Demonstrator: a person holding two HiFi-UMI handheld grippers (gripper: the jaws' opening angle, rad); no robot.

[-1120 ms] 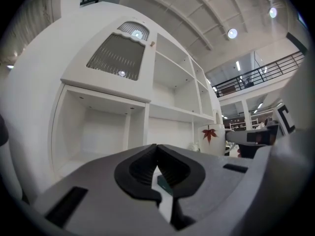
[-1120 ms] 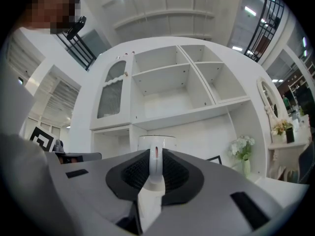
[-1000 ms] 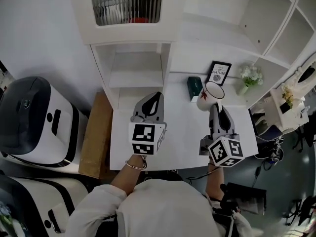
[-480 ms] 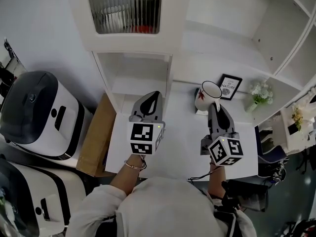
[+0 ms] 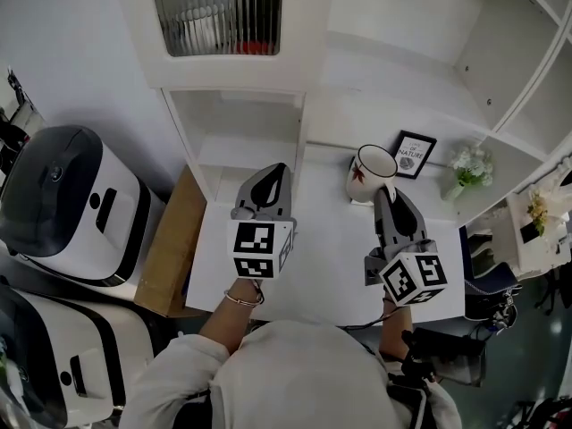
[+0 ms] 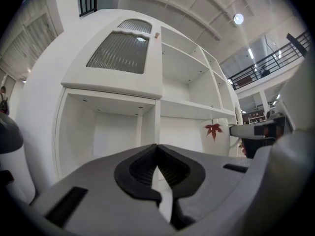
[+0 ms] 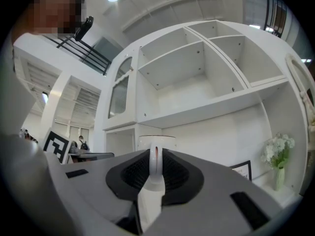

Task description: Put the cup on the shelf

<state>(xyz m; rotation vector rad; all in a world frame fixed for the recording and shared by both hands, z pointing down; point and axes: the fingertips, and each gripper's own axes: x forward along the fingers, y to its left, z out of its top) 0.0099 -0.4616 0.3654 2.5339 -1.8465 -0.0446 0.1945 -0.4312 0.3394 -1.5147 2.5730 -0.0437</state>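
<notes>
Transport stage, seemingly: white ceramic cup with red leaf print (image 5: pixel 371 172) clamped by its handle in right gripper (image 5: pixel 387 197) jaws, held over white bench (image 5: pixel 331 244), short of white shelf unit (image 5: pixel 393 119). Left gripper (image 5: pixel 275 175) jaws closed on nothing. Next, probably: reach forward, set down level.

The right gripper (image 5: pixel 384 195), grey with a black-and-white marker cube at its rear, has a white ceramic cup (image 5: pixel 369 170) with a red leaf mark at its tips, over the white tabletop (image 5: pixel 331 248). Just beyond the cup, to this gripper's right, stands a small black-framed picture (image 5: pixel 413 153), and farther right a vase of white flowers (image 5: pixel 467 166). The left gripper (image 5: pixel 276 175) hovers well apart to its left, jaws drawn to a point, aimed at an open compartment of the white shelf unit (image 5: pixel 246 141). Left of that gripper lie a brown board (image 5: pixel 165 244) and a grey-and-white appliance (image 5: pixel 63 204).
</notes>
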